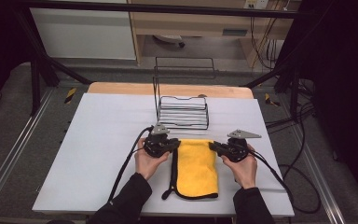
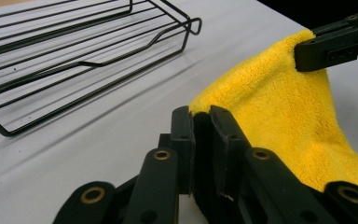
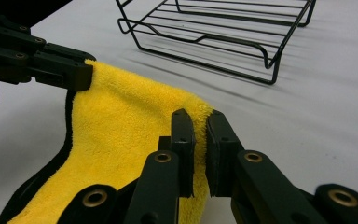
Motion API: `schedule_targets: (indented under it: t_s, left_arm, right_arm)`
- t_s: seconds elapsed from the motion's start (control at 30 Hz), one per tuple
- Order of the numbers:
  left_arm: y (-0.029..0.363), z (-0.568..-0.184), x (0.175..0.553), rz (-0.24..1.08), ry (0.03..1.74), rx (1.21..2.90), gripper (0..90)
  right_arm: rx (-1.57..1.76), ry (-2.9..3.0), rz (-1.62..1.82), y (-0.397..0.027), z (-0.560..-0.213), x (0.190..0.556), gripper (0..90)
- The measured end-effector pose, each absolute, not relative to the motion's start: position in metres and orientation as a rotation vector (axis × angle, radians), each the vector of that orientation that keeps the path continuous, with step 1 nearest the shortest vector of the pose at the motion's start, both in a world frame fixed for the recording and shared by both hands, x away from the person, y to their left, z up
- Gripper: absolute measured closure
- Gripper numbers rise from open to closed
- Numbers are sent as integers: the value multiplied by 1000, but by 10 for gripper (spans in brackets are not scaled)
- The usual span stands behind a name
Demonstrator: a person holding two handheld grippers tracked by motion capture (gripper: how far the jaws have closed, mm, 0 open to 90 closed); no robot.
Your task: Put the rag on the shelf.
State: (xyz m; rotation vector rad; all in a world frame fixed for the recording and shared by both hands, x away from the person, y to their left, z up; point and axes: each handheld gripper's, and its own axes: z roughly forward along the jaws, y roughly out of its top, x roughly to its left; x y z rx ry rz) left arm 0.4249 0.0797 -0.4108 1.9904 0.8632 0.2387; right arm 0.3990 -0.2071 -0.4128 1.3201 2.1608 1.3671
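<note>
1. Both forearms in dark sleeves come in over the near edge of the white table [image 1: 98, 154], one hand on each gripper.
2. Between them lies the yellow cloth [image 1: 196, 168], folded, black-edged, near the middle of the near edge; its far edge is lifted off the surface.
3. At that edge's left corner, the left gripper [image 1: 175, 143] is clamped on the cloth; in the left gripper view its jaws pinch the yellow pile [image 2: 279, 107].
4. At the right corner, the right gripper [image 1: 214, 147] is likewise clenched on the cloth, with fabric [image 3: 121, 121] pressed between its jaws.
5. Beyond the cloth, toward the far edge, stands a black wire rack [image 1: 182, 112], apart from cloth and grippers.
</note>
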Motion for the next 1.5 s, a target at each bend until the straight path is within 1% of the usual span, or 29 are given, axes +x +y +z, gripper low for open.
schedule_targets:
  t_s: [0.67, 1.5]
  left_arm:
    - [88, -395, 410, 293, 820, 1896, 799]
    - [97, -354, 397, 364, 758, 1785, 799]
  right_arm:
    - [1240, 2113, 1400, -204, -390, 386, 836]
    - [1115, 1991, 1469, -200, -348, 370, 837]
